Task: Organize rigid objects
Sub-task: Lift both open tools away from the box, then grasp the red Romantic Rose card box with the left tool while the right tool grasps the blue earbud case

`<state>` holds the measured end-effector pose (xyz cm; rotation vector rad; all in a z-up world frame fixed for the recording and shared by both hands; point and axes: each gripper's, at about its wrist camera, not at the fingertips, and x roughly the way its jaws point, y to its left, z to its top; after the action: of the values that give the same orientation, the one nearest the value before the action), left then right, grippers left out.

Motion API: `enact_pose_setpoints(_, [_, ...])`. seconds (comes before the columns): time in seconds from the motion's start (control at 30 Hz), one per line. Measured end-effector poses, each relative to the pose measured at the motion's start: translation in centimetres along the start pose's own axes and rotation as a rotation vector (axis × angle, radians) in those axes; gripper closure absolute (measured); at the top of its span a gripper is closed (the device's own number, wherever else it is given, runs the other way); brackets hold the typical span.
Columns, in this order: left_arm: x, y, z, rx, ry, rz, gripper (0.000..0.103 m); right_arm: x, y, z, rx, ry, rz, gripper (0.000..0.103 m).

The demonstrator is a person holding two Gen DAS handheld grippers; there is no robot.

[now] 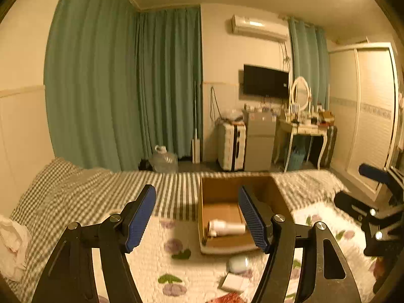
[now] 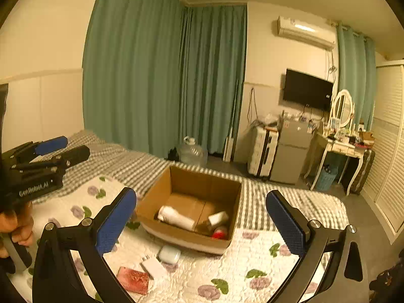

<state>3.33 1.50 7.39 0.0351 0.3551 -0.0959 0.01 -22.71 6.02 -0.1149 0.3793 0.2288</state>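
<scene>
The bed (image 2: 265, 260) carried everything, its soft quilted cover being the likeliest source of trouble: a tool pressing down on a flat item could sink it into the padding, or pinch quilt along with it. The open cardboard box (image 2: 161, 192) sat on the quilt, one corner pointing toward the right wrist camera, and it was light enough that a nudge against its near wall might have slid it. Inside, a white bottle (image 2: 176, 217) lay on its side, long axis running from far left to near right across the box floor, with a smaller white container (image 2: 218, 217) and a red-topped item (image 2: 219, 232) beside it. Both tools were spread wide and held nothing: the left tool (image 1: 197, 218) hovered above the box's near left side, the right tool (image 2: 202, 221) over the box. Outside, near the front wall, lay a red card (image 2: 133, 279), a flat white box (image 2: 154, 267) angled diagonally, and a small rounded white case (image 2: 169, 253), which looked smooth and might squirt out from between the pads.
</scene>
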Motion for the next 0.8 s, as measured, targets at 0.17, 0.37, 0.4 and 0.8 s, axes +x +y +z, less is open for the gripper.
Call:
enact_pose_setpoints(0.17, [2.3, -0.8, -3.9, 0.008, 0.099, -0.004, 0.032, 2.4, 0.1, -2.5, 0.002, 0.064, -0.007, 0.0])
enact_pose_setpoints(0.37, [4.4, -1.8, -8.3, -0.026, 0.227, -0.002, 0.032, 5.0, -0.9, -5.4, 0.035, 0.138, -0.01, 0.0])
enact_pose_setpoints(0.4, [4.7, -1.9, -8.9, -0.037, 0.25, -0.005, 0.032, 5.5, -1.1, -5.8, 0.041, 0.152, -0.014, 0.0])
enact_pose_setpoints(0.8, [9.1, -4.6, -17.0, -0.139, 0.531, -0.011, 0.032, 10.6, -3.2, -11.5, 0.124, 0.314, -0.027, 0.0])
